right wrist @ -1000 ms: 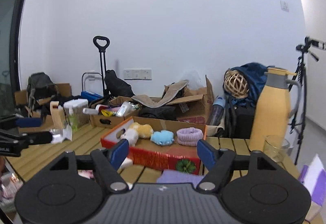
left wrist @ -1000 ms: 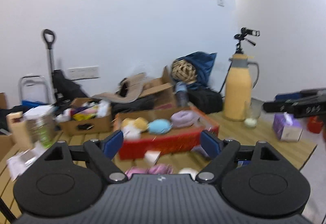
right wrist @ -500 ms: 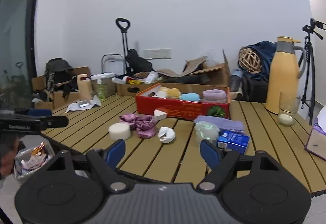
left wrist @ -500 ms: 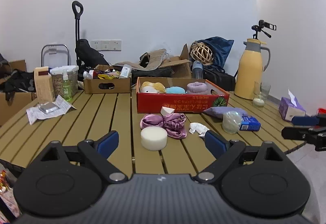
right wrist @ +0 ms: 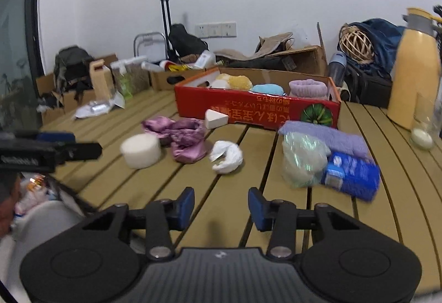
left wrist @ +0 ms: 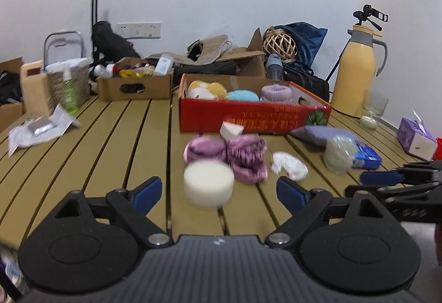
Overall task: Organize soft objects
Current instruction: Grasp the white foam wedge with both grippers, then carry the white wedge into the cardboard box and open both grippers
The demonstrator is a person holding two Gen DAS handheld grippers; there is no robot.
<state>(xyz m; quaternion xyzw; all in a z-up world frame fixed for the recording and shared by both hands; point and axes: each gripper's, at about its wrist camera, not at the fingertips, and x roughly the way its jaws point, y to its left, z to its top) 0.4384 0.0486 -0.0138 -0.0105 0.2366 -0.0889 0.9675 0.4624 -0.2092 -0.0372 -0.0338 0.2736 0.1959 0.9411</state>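
On table [left wrist: 116, 137]: one white sponge [left wrist: 208, 183], three plush toys boxed; both jaws apart, right's closing, empty

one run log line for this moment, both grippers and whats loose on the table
left gripper: open, empty, facing white sponge | right gripper: jaws just been closing, empty | loose: pink scrunchies, white cloth | red box: three soft items inside
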